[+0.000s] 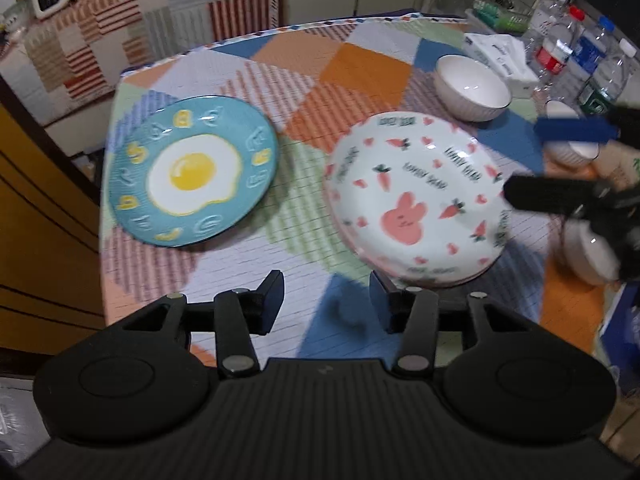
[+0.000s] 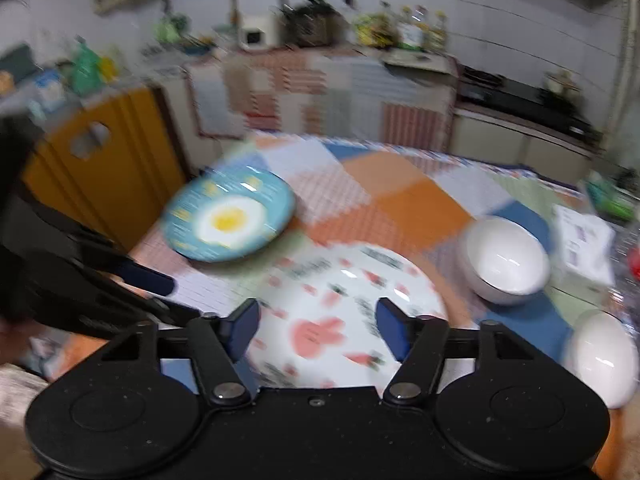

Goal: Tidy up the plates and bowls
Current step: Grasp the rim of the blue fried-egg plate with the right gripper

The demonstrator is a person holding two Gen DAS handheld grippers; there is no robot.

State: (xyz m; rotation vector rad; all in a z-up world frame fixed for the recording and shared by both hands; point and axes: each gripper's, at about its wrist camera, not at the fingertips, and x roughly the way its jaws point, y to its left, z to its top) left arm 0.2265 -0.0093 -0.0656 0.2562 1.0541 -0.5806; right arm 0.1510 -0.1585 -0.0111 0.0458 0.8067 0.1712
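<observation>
A blue plate with a fried-egg print (image 1: pixel 192 171) lies on the left of the table; it also shows in the right wrist view (image 2: pixel 229 217). A white deep plate with a pink rabbit and carrots (image 1: pixel 414 200) lies right of it, seen blurred in the right wrist view (image 2: pixel 340 316). A white bowl (image 1: pixel 472 87) (image 2: pixel 506 260) stands behind it. Another white bowl (image 2: pixel 604 356) sits at the right. My left gripper (image 1: pixel 326 300) is open and empty above the near table. My right gripper (image 2: pixel 318 330) is open, hovering over the rabbit plate; it shows at the right of the left wrist view (image 1: pixel 556 160).
The table has a checked cloth (image 1: pixel 344 60). A tissue pack (image 1: pixel 500 58) and several water bottles (image 1: pixel 568 52) stand at the back right. A yellow cabinet (image 2: pixel 108 168) is left of the table. A counter with kitchen items (image 2: pixel 320 36) runs behind.
</observation>
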